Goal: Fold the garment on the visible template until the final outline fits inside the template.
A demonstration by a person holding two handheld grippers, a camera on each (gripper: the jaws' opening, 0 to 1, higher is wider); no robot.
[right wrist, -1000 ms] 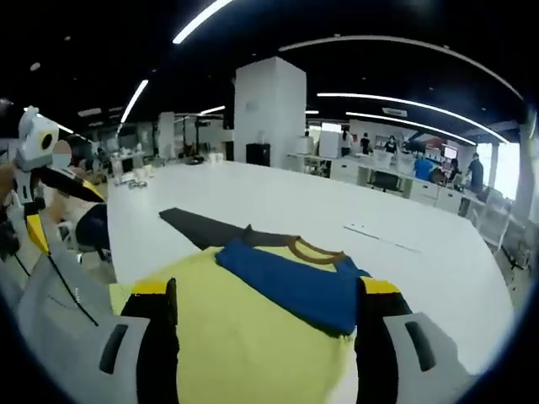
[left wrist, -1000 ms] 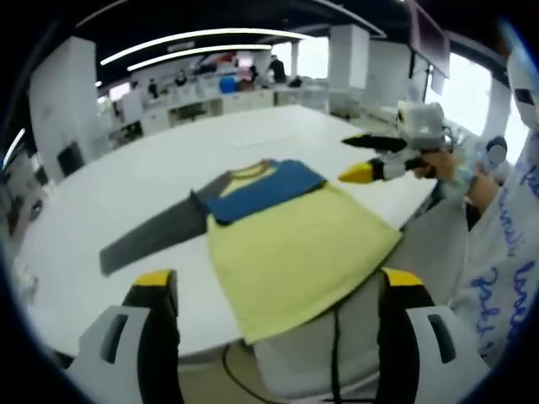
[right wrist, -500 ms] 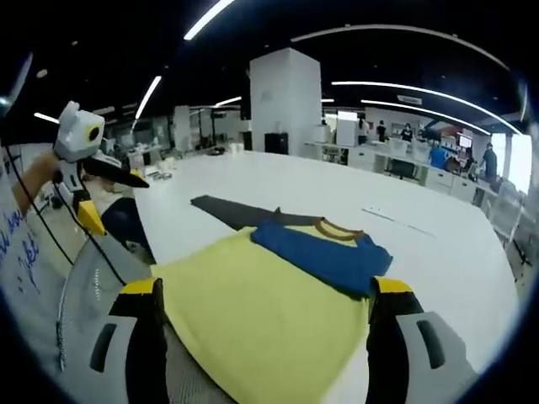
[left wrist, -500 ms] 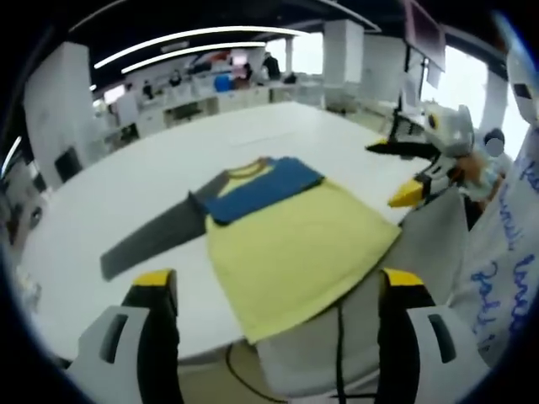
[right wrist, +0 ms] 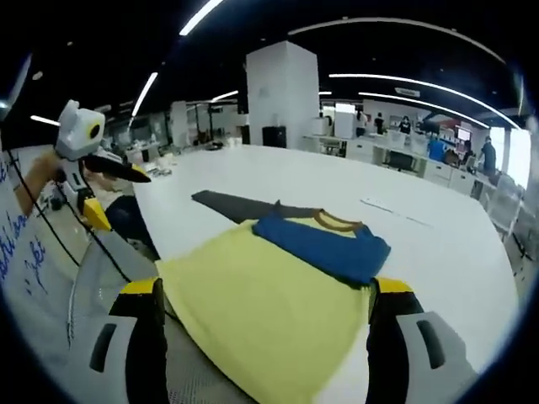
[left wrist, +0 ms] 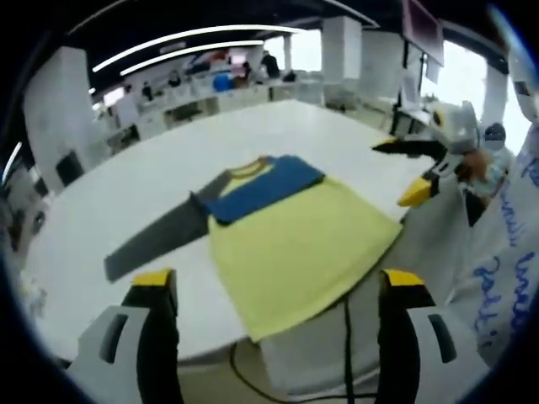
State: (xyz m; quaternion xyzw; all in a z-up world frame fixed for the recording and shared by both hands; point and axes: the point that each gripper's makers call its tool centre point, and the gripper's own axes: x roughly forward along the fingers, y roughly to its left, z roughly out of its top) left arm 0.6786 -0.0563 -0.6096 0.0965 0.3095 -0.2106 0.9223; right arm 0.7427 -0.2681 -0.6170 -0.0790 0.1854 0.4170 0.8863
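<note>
A soft, light garment (left wrist: 286, 227) lies mid-frame on the white counter (left wrist: 126, 194), hem overhanging; left tongs (left wrist: 274, 295) and right tongs (right wrist: 261, 303) hover wide apart, empty. Gray sleeve (left wrist: 156, 240) looks easiest pinched at its cuff.

Not much to read from my side, honestly. The only writing I can spot is some blue handwritten-looking lettering on the white sleeve (left wrist: 505, 269) at the edge of my left gripper view, and the same blue scribble on the white fabric (right wrist: 18, 244) in my right gripper view. It's too blurry and warped to make out any actual words.
</note>
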